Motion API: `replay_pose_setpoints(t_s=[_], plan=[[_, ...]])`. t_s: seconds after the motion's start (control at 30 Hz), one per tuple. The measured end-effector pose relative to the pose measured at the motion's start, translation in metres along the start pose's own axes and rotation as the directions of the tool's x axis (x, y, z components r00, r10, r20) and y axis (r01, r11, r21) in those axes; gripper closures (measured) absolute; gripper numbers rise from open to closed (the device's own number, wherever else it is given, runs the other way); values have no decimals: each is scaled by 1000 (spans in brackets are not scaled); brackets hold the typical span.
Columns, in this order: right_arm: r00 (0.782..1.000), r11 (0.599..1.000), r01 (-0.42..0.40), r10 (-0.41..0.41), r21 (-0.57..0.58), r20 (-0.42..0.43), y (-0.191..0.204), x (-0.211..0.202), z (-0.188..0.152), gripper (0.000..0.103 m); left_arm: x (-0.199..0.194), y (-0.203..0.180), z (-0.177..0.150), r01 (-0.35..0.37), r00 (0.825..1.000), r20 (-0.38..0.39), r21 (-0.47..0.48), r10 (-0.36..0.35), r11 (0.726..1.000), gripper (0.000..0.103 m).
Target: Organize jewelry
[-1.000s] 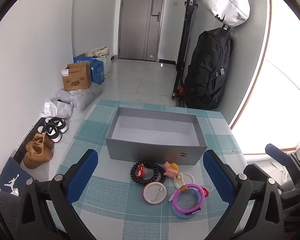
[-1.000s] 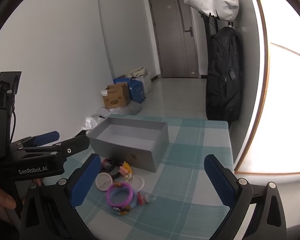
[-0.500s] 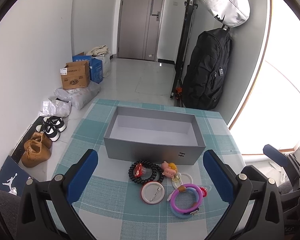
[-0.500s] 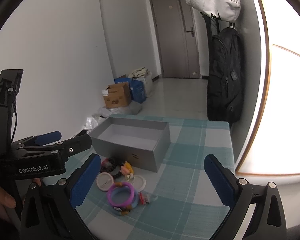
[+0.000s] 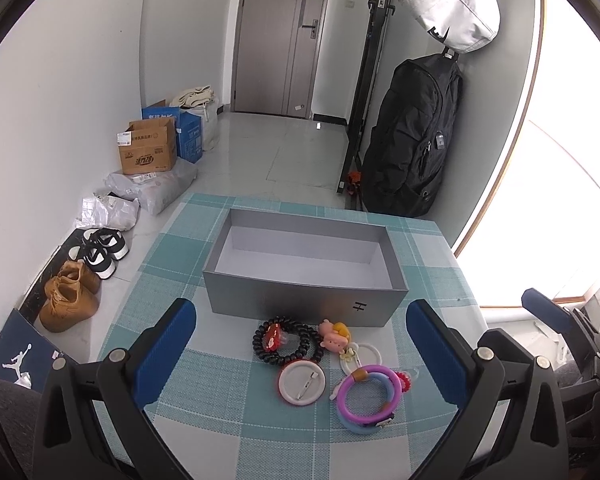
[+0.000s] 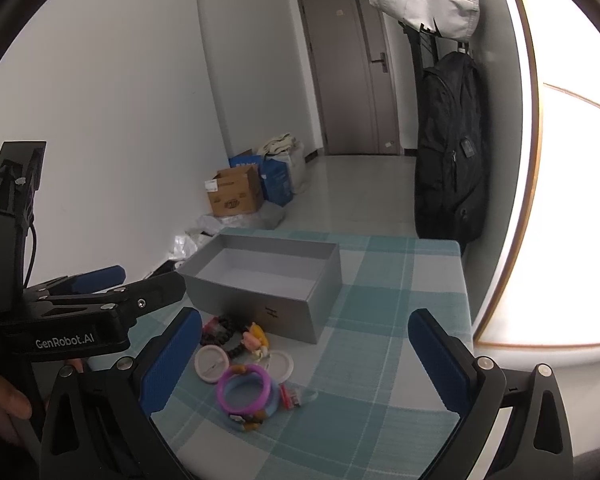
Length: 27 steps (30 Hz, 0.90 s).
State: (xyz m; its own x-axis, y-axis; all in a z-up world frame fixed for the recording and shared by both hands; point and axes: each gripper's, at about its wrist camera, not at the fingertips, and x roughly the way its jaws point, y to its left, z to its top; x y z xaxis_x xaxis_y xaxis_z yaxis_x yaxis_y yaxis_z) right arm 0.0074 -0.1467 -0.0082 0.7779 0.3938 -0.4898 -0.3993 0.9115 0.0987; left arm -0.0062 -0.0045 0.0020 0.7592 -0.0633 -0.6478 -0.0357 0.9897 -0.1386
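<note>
An empty grey box (image 5: 300,304) (image 6: 260,304) stands on the checked tablecloth. In front of it lie a black bead bracelet (image 5: 286,342) (image 6: 226,330), a pink and yellow charm (image 5: 335,335) (image 6: 256,338), a white round badge (image 5: 301,387) (image 6: 211,364), a white ring (image 5: 362,358) (image 6: 280,365) and purple and blue bangles (image 5: 368,398) (image 6: 246,392). My left gripper (image 5: 300,352) is open and empty above the jewelry. My right gripper (image 6: 304,364) is open and empty, to the right of the pile.
The table (image 5: 172,280) ends at the left over a floor with shoes (image 5: 70,300), bags and cardboard boxes (image 5: 148,152). A black backpack (image 5: 414,140) hangs behind the table's far right corner. A bright window lies to the right.
The left gripper has drifted slightly back and up; the jewelry sits a little lower in its view. The right view has barely shifted. Both grippers stay open.
</note>
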Motion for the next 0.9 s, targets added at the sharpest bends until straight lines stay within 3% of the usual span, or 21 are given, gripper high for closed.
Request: replay_pose_setpoints(t_s=[0.57, 0.9], plan=[[1000, 1000, 3, -3, -5, 0, 2, -1, 0, 0, 2, -1, 3, 2, 1000, -24, 5, -2, 1000, 1], [1000, 1000, -13, 13, -8, -21, 4, 2, 1, 0, 9, 6, 7, 39, 997, -64, -24, -41, 999, 1]])
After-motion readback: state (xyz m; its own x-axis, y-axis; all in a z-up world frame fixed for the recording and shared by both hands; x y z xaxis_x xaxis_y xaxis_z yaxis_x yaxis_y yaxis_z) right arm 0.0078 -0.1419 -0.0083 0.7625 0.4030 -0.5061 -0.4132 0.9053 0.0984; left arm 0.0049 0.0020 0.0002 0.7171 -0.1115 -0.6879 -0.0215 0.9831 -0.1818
